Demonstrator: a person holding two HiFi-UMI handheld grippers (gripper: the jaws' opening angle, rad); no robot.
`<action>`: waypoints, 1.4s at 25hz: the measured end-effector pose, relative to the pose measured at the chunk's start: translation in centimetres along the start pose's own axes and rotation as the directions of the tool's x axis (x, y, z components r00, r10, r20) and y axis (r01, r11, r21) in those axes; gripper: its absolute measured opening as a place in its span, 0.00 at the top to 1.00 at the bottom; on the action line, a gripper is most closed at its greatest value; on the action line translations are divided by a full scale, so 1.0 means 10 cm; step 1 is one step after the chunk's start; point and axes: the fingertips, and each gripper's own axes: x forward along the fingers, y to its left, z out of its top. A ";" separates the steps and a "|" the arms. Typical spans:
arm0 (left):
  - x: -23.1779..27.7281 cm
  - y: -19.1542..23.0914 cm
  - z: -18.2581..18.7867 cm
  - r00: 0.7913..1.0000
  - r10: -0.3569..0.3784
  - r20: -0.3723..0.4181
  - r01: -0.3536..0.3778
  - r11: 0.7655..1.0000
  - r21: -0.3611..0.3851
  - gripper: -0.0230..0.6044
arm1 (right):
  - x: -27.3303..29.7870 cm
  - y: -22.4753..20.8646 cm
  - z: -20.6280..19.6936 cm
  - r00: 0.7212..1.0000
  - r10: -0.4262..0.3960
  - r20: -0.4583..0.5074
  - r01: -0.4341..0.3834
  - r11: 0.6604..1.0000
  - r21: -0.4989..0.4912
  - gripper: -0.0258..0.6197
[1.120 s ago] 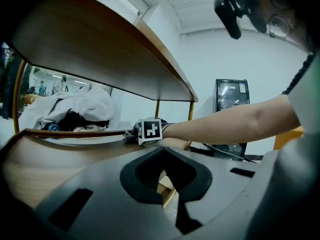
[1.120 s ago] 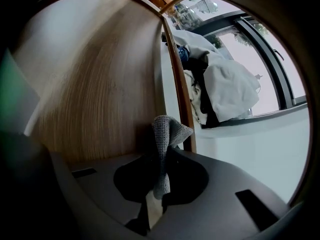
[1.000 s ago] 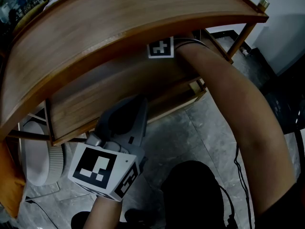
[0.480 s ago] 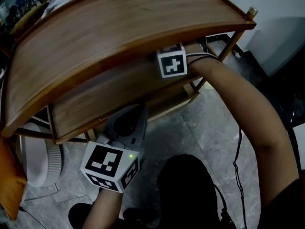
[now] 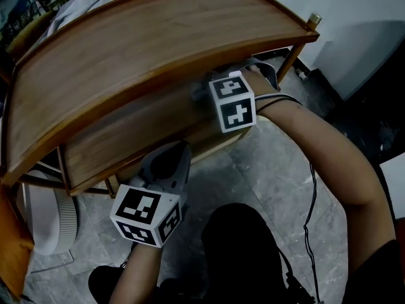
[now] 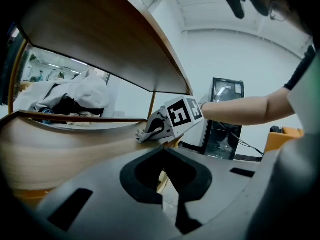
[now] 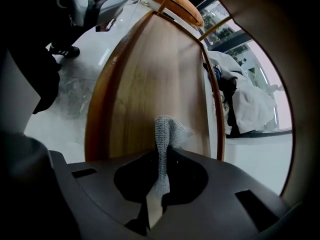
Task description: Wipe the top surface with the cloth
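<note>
cloth [image 7: 161,151], clamped in right hand-held gripper [image 7: 158,196], largely hidden under upper shelf [image 5: 158,30].

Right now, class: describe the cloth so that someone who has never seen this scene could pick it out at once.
Find the curved wooden shelf unit and look at its lower shelf, under the top board. The cloth is the grey mesh strip pinched in the right claw, unlike the white clothes heaped beyond the shelf.
</note>
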 end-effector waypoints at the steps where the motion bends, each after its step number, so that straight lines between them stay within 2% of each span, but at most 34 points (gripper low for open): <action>1: 0.02 -0.03 0.00 1.000 -0.007 0.000 0.007 1.000 0.001 0.94 | -0.04 0.05 0.01 1.000 0.018 0.005 -0.018 1.000 -0.005 0.91; 9: 0.10 -0.17 0.07 0.999 -0.042 0.023 0.042 0.999 -0.004 0.94 | -0.32 0.37 -0.03 0.979 0.203 0.030 -0.202 0.979 -0.031 0.91; 12: 0.16 -0.20 0.12 0.998 -0.047 0.034 0.047 0.999 0.005 0.94 | -0.32 0.36 -0.02 0.976 0.211 0.060 -0.210 0.977 -0.029 0.91; 13: 0.19 -0.22 0.15 0.998 -0.052 0.038 0.052 0.999 0.012 0.94 | -0.32 0.31 -0.03 0.982 0.172 0.075 -0.171 0.985 -0.020 0.91; 14: 0.21 -0.25 0.19 0.997 -0.057 0.045 0.057 0.998 0.017 0.94 | -0.30 0.22 -0.05 0.991 0.098 0.087 -0.098 0.995 -0.003 0.91; 16: 0.26 -0.27 0.29 0.995 -0.069 0.067 0.068 0.998 0.016 0.94 | -0.24 -0.06 -0.18 0.991 -0.109 0.074 0.106 0.994 0.039 0.91; 18: 0.31 -0.26 0.37 0.993 -0.078 0.087 0.078 0.997 0.011 0.94 | -0.15 -0.36 -0.35 0.959 -0.282 0.030 0.279 0.957 0.081 0.91; 20: 0.37 -0.26 0.40 0.993 -0.082 0.085 0.081 0.997 0.015 0.94 | -0.06 -0.59 -0.51 0.930 -0.368 -0.016 0.366 0.920 0.141 0.91; 23: 0.41 -0.26 0.40 0.994 -0.079 0.070 0.078 0.997 0.024 0.94 | 0.14 -0.82 -0.70 0.917 -0.391 -0.077 0.398 0.890 0.223 0.91; 28: 0.43 -0.26 0.40 0.995 -0.079 0.057 0.077 0.996 0.034 0.94 | 0.43 -1.04 -0.93 0.909 -0.391 -0.144 0.416 0.874 0.253 0.91; 32: 0.44 -0.24 0.36 0.996 -0.071 0.045 0.069 0.997 0.044 0.94 | 0.54 -1.14 -1.01 0.905 -0.394 -0.159 0.423 0.870 0.253 0.91; 35: 0.44 -0.23 0.31 0.997 -0.067 0.036 0.066 0.997 0.043 0.94 | 0.60 -1.14 -1.02 0.922 -0.350 -0.165 0.384 0.883 0.270 0.91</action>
